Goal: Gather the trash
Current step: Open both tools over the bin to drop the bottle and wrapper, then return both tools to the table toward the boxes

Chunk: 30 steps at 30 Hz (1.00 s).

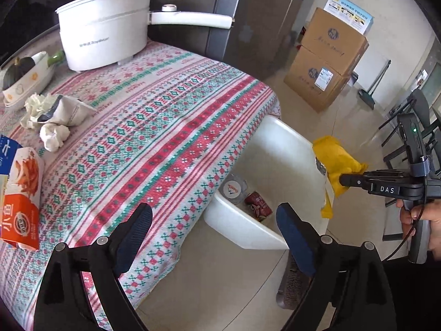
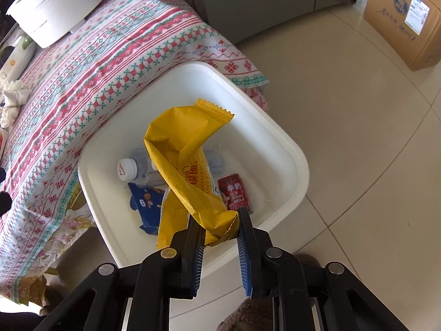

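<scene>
Right gripper [image 2: 220, 227] nearest the lens: jaws closed down on one crumpled corner of a yellow snack wrapper [image 2: 184, 149], which hangs twisted above the open white bin [image 2: 292, 149]. The wrapper is glossy, creased, with a serrated sealed end at its top and printed text on the lower face. Left gripper [image 1: 215, 231] hovers beside the bin at the worktop's [image 1: 165, 127] edge, jaws spread wide, nothing between them. The bin stands on the tiled floor, tucked against the hanging patterned cloth. Inside the bin: one red milk can [image 2: 234, 193], one clear plastic bottle with a white cap [image 2: 135, 168], one blue snack packet [image 2: 147, 204], and more yellow foil under the held piece. On the worktop, well away from the bin: an orange-and-white snack packet [image 1: 23, 201], a cluster of crumpled white tissue and paper [image 1: 52, 115], one white electric pot with handle [image 1: 107, 27], a ceramic dish [image 1: 26, 80]. Beyond the bin, two stacked cardboard boxes [image 1: 325, 58] on the floor.
</scene>
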Tool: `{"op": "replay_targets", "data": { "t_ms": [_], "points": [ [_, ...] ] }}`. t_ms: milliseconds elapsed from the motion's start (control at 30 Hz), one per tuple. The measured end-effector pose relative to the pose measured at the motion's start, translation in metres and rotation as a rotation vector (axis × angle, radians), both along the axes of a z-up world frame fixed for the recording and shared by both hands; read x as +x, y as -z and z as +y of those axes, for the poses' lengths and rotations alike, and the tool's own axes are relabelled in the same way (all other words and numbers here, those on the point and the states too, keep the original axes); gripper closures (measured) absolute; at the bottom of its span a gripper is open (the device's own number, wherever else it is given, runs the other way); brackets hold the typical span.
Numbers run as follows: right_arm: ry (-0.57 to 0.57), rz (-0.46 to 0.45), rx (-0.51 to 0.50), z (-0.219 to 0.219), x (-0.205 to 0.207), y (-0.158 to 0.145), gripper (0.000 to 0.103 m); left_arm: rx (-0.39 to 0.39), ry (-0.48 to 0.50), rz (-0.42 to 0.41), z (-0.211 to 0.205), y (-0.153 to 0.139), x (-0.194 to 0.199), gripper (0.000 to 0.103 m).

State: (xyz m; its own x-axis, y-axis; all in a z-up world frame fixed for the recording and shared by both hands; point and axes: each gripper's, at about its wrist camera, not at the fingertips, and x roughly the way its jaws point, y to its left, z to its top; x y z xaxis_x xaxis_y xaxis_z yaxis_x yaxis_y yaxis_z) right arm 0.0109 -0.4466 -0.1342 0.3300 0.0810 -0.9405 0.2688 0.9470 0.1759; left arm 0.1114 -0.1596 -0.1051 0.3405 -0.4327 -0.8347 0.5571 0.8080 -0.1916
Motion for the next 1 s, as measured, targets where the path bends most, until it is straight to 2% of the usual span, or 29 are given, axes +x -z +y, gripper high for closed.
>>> {"op": "replay_targets", "data": {
  "t_ms": [100,133,200,467,633,1000],
  "points": [
    [-0.008,0.012,0.021,0.007,0.005,0.002,0.077,0.006,-0.025,-0.008,0.013,-0.004,0.0,0.01],
    [0.001,0.016,0.031,0.007,0.006,0.003,0.064,0.007,-0.032,-0.011,0.017,-0.006,0.001,0.01],
    [0.014,0.003,0.045,0.009,0.007,0.0,0.046,0.011,-0.048,-0.018,0.024,-0.009,0.001,0.01],
    [-0.023,-0.018,0.023,0.028,0.016,-0.012,0.042,0.026,-0.085,-0.047,0.051,-0.019,0.001,0.009],
    [-0.061,-0.042,0.0,0.046,0.026,-0.023,0.035,0.036,-0.127,-0.059,0.073,-0.025,0.003,0.009],
    [-0.157,-0.1,-0.006,0.105,0.061,-0.047,0.028,0.064,-0.26,-0.082,0.149,-0.038,0.017,0.009]
  ]
}}
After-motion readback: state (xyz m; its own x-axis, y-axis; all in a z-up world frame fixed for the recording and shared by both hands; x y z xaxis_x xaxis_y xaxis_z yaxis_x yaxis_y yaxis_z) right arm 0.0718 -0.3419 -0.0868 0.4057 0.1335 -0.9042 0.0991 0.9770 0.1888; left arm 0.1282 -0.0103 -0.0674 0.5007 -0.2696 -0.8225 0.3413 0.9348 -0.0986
